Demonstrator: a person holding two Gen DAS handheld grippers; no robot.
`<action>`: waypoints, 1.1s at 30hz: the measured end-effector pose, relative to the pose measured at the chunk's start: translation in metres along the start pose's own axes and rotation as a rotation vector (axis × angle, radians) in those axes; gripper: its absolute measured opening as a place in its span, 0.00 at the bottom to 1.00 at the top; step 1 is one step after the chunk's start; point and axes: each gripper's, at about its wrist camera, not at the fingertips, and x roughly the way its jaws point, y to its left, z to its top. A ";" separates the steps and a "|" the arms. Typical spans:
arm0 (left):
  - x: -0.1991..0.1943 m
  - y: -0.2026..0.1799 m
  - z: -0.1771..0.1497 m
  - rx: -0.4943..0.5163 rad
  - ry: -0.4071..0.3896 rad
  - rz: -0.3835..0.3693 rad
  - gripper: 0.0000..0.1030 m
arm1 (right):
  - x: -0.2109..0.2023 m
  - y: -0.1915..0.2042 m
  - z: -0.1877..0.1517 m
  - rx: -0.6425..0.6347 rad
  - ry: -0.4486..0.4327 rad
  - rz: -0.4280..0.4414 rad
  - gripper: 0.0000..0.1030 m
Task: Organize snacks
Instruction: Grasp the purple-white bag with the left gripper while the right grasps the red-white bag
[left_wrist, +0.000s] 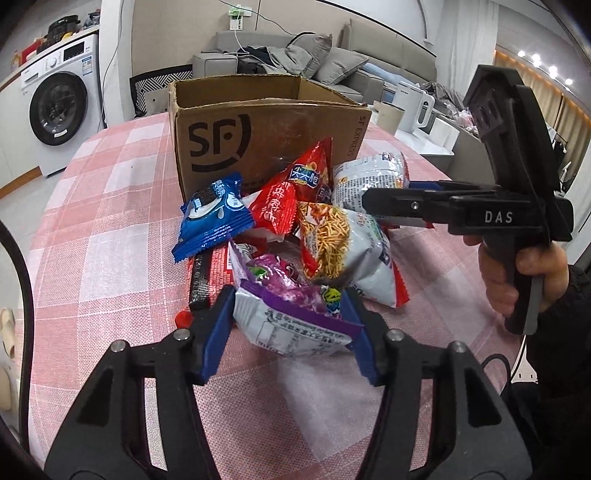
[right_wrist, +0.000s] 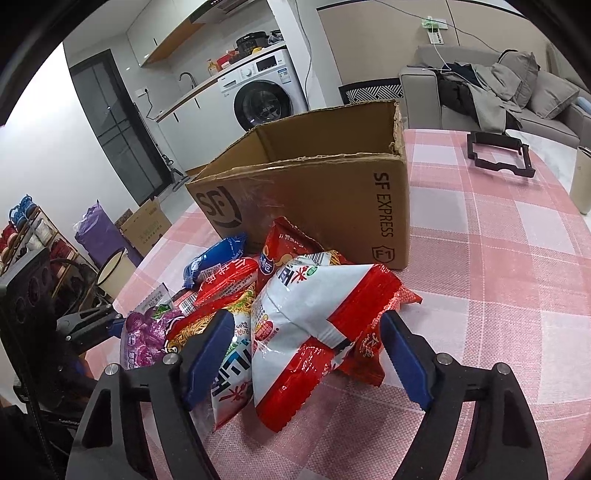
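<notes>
washing machine (right_wrist: 263, 99), sofa (left_wrist: 391, 55), kettle (left_wrist: 410, 105)

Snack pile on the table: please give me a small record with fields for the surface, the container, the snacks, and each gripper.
surface: pink checked tablecloth
container: open cardboard box, upright behind the pile
snacks: packets heaped in front of the box, none visibly inside
left gripper: pads on both sides of the purple packet, pressing it
right gripper: around the red and white packet; full contact unclear

Black left gripper (left_wrist: 288, 332), blue pads (left_wrist: 216, 336), silver screws, right gripper (right_wrist: 308, 354) marked DAS, dark sleeve (left_wrist: 565, 332)
</notes>
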 end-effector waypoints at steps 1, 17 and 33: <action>0.000 0.001 0.000 -0.003 -0.001 -0.003 0.51 | 0.001 0.000 0.000 -0.001 0.002 0.001 0.80; -0.011 0.006 0.000 -0.023 -0.043 -0.029 0.43 | 0.000 -0.002 -0.003 -0.003 0.006 0.019 0.68; -0.026 0.005 0.000 -0.025 -0.089 -0.024 0.43 | 0.004 -0.010 -0.001 0.038 0.005 0.043 0.58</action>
